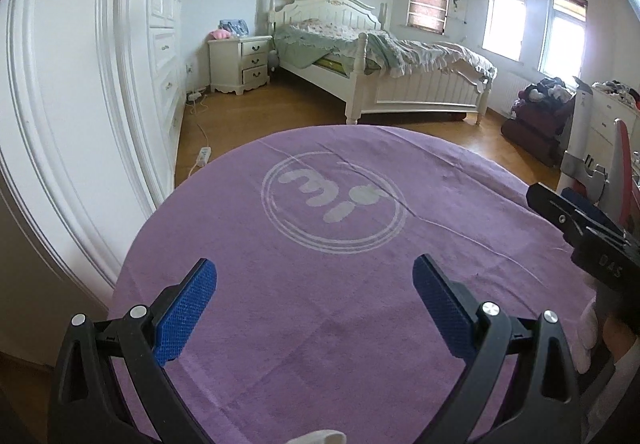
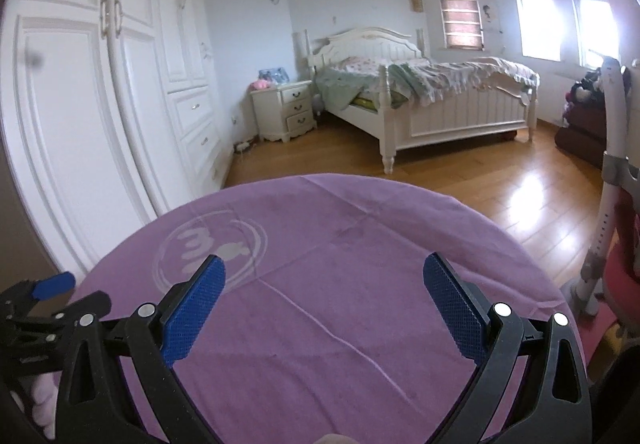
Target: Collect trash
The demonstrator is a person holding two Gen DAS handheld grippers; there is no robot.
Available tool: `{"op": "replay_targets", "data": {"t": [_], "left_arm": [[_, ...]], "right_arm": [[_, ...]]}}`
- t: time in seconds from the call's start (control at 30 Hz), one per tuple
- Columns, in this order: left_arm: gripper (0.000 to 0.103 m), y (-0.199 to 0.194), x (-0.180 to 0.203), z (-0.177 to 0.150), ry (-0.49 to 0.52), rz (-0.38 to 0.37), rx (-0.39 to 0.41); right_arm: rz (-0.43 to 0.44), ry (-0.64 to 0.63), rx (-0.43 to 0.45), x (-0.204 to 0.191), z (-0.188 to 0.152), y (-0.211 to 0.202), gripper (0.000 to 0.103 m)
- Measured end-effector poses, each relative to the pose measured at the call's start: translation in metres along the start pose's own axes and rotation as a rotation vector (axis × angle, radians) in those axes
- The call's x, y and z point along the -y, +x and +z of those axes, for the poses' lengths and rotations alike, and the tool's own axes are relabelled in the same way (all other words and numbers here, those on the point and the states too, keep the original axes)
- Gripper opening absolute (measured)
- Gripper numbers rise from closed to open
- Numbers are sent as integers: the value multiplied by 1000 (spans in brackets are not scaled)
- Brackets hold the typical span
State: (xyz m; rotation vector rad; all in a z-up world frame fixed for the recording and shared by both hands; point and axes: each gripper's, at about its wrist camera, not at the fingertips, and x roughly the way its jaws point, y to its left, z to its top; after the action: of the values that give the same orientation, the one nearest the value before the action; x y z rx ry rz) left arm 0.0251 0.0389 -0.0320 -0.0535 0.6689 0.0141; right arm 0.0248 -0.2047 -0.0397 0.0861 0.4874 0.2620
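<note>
Two grippers, left gripper (image 1: 314, 286) and right gripper (image 2: 324, 284), hover over the purple-clothed tabletop (image 1: 340, 316), fingers (image 1: 188, 308) spread apart, holding nothing.

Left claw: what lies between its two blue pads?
Only bare purple cloth shows between the open left claw's pads; no trash there. The left wrist view shows this.

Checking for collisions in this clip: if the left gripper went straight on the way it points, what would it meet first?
Probably the purple cloth: the left gripper, jaws open and empty, angles down toward it. Depth is unclear.
</note>
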Motion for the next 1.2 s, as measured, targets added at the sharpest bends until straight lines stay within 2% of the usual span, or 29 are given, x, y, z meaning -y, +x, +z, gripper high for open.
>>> {"op": "replay_targets", "data": {"t": [0.33, 0.9, 1.2], "left_arm": [[98, 0, 2, -2, 1, 20, -14], [98, -4, 3, -3, 16, 31, 3], [98, 0, 2, -1, 15, 26, -11]], "right_arm": [[17, -16, 5, -1, 0, -5, 98], [31, 115, 8, 17, -1, -5, 98], [32, 130, -4, 18, -1, -4, 98]]}}
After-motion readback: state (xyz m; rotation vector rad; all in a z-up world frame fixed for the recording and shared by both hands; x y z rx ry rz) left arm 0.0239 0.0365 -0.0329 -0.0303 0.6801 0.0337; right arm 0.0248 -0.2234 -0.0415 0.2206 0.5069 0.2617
